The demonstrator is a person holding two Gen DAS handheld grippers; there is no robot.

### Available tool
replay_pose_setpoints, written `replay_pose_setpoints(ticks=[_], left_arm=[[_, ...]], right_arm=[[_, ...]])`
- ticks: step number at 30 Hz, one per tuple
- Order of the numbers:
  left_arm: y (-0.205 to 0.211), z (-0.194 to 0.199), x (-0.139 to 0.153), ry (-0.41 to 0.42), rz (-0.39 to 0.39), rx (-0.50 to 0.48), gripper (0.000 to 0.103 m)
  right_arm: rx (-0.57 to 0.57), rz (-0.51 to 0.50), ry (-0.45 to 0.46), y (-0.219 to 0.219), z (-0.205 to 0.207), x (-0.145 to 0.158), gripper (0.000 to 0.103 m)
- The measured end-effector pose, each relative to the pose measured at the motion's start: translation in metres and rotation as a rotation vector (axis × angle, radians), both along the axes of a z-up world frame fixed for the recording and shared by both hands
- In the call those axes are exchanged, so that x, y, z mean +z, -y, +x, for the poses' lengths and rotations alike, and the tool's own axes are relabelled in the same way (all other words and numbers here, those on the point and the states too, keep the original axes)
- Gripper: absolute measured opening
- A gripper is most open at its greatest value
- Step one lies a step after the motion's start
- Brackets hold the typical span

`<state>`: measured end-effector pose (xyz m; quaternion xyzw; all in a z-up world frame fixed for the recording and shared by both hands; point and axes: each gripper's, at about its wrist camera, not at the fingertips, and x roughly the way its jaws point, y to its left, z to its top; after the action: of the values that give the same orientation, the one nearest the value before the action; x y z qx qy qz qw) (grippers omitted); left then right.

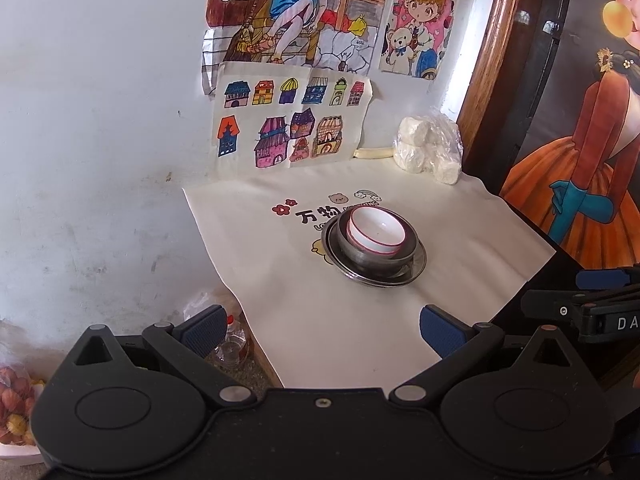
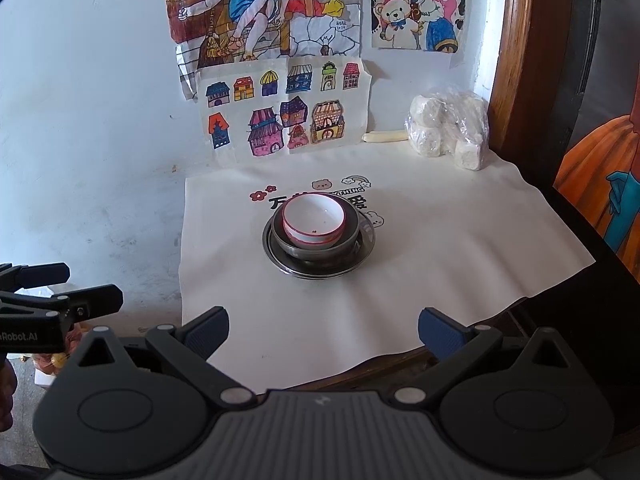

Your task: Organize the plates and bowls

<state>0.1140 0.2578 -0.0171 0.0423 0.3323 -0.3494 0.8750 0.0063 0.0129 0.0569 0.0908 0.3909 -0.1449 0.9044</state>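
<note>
On the cloth, mid-table: a white bowl with a red rim sits inside a metal bowl, which sits on a metal plate; all three are nested in one stack.
Left gripper: fingers spread wide, nothing between the blue pads, touching nothing; it hangs over the cloth's near edge, well short of the stack.
Right gripper: fingers equally wide apart, empty, blue pads clear of everything; it too hangs at the near edge, apart from the stack.
Grippers together: side by side; the left one shows at the left margin of the right wrist view, the right one at the right margin of the left wrist view.
Cloth: cream, printed, bare on every side of the stack.
Table edge: brown wood shows below the cloth's near hem; the left side drops off toward the floor.
Back corner: a plastic bag of pale lumps at the far right, well apart from the stack.
Wall: white, with drawings taped up behind the table.
Right side: a wooden frame stands close beside the table.
</note>
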Motion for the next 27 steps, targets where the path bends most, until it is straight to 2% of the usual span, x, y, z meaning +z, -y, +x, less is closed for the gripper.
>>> replay_pose_setpoints(ticks=[27], left_arm=[[0.0052, 0.0043, -0.0026, -0.009, 0.007, -0.007, 0.102]], right_arm=[[-0.008, 0.005, -0.008, 0.0027, 0.0011, -0.0026, 0.103]])
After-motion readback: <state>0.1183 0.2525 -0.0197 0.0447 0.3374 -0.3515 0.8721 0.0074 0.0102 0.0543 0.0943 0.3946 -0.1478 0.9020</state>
